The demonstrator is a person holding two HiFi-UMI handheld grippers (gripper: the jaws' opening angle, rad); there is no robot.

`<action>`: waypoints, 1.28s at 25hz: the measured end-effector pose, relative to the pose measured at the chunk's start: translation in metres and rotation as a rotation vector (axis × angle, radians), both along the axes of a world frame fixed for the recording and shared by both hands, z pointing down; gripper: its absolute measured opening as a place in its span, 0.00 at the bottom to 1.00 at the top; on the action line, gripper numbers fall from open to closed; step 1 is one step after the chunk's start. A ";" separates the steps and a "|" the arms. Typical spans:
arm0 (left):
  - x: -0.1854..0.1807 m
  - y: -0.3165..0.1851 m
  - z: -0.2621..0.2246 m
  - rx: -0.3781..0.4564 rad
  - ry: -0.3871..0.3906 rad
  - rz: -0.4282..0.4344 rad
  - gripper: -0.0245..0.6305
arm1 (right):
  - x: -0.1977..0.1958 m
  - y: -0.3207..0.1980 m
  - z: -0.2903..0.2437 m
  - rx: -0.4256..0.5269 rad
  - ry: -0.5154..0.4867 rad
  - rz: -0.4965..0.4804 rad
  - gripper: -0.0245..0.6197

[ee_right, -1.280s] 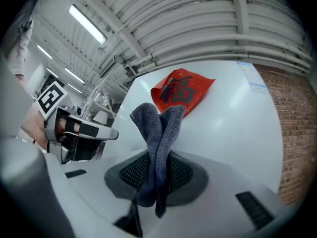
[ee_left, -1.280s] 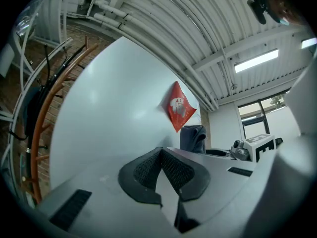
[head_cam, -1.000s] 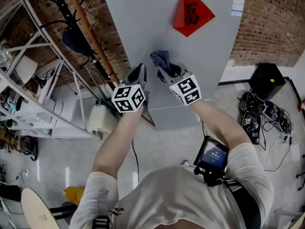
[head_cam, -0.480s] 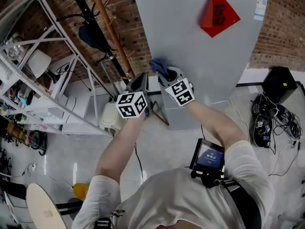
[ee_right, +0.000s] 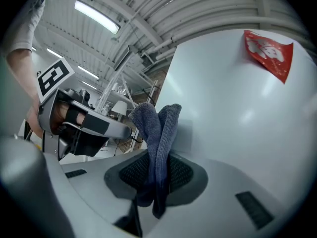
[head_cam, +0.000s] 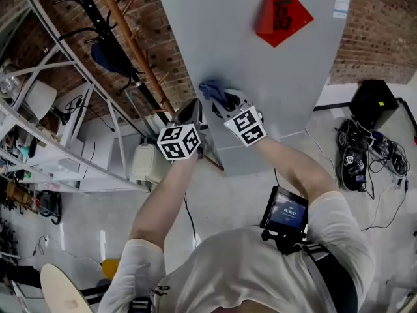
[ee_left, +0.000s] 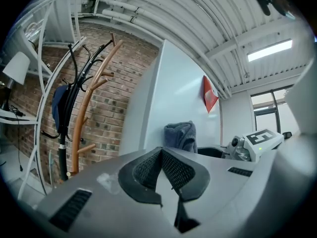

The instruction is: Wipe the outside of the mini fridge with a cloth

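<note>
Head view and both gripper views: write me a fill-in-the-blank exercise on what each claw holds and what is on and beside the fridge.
1. The right claw is shut on a folded ____.
2. The left claw is shut, with ____ between its pads.
3. The diamond-shaped sticker on the grey fridge is ____.
4. In the head view, the wooden coat rack stands to the fridge's ____.
Missing words: cloth; nothing; red; left.

The left hand-held gripper, jaws together, faces the blue cloth before the fridge.
</note>
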State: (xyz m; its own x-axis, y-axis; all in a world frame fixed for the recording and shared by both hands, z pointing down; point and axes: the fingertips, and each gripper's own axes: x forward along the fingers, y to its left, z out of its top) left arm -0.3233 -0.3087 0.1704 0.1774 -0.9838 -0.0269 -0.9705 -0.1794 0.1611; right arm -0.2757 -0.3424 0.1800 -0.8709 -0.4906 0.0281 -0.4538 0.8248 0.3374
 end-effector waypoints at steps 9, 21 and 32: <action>0.074 -0.042 -0.001 0.000 0.013 0.100 0.04 | 0.083 -0.035 -0.004 0.019 -0.011 0.085 0.17; 0.179 -0.085 -0.005 0.006 0.015 0.219 0.04 | 0.214 -0.089 -0.012 -0.004 -0.028 0.265 0.17; 0.261 -0.121 -0.009 0.006 0.001 0.292 0.04 | 0.322 -0.140 -0.017 -0.024 -0.053 0.401 0.17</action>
State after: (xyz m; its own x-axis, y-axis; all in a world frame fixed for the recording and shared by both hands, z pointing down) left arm -0.0620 -0.4293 0.1618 0.4527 -0.8911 -0.0325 -0.8776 -0.4517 0.1603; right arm 0.0464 -0.4822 0.1635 -0.6110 -0.7916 0.0042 -0.7575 0.5862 0.2874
